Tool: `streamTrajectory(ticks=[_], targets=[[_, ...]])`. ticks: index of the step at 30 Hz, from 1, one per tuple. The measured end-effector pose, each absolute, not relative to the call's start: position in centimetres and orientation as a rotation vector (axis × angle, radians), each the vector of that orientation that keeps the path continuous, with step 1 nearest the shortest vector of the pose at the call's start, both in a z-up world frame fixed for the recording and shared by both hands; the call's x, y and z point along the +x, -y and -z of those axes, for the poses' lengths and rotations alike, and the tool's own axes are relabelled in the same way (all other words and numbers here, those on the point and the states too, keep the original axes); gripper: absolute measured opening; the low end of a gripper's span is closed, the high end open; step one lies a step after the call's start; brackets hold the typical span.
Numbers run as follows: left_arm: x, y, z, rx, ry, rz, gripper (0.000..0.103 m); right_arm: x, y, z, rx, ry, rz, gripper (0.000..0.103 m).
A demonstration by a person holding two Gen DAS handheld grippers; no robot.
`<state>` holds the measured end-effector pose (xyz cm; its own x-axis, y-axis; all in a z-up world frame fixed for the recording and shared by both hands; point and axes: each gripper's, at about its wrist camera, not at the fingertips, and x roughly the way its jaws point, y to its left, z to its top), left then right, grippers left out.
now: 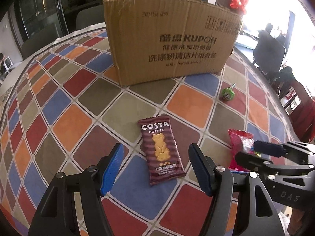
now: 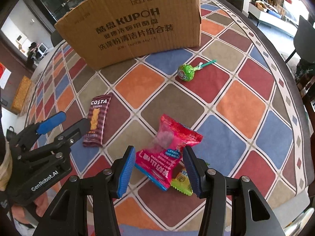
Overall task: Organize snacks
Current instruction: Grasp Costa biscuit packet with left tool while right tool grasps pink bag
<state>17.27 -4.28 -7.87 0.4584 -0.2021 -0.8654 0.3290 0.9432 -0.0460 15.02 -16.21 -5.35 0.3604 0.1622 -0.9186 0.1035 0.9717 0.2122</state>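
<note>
A brown Costa Coffee biscuit packet [image 1: 161,151] lies flat on the table between the open fingers of my left gripper [image 1: 157,169]; it also shows in the right wrist view [image 2: 97,118]. My right gripper [image 2: 159,170] is open, its blue pads either side of a red-pink snack packet [image 2: 167,151], which lies on a small yellow-green packet [image 2: 182,182]. The red packet shows at the right of the left wrist view [image 1: 239,145]. A green lollipop [image 2: 187,71] lies farther back. A cardboard box [image 2: 135,25] stands at the far side.
The table has a chequered cloth of red, orange, blue and brown squares [image 2: 242,106]. The left gripper's body [image 2: 39,153] shows at left in the right wrist view. Dark chairs [image 1: 269,53] stand beyond the table's right edge.
</note>
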Motion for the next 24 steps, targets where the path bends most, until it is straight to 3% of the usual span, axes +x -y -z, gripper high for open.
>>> streamTrajectory(ticks=[15, 21, 22, 24], targets=[[18.7, 5.2, 10.7, 0.144, -1.105, 0.305, 0.065, 16.3, 15.3, 6.6, 0.178, -1.198, -0.048, 0.05], [18.8, 5.2, 11.0, 0.148, -1.105, 0.296, 0.051, 16.8, 15.2, 6.7, 0.154, -1.174, -0.058, 0.04], [18.8, 5.2, 11.0, 0.147, -1.102, 0.295, 0.043, 16.9, 15.2, 6.7, 0.151, -1.17, -0.059, 0.039], [18.8, 4.9, 11.0, 0.137, -1.1, 0.297, 0.041, 17.1, 15.1, 6.6, 0.148, -1.16, -0.066, 0.038]])
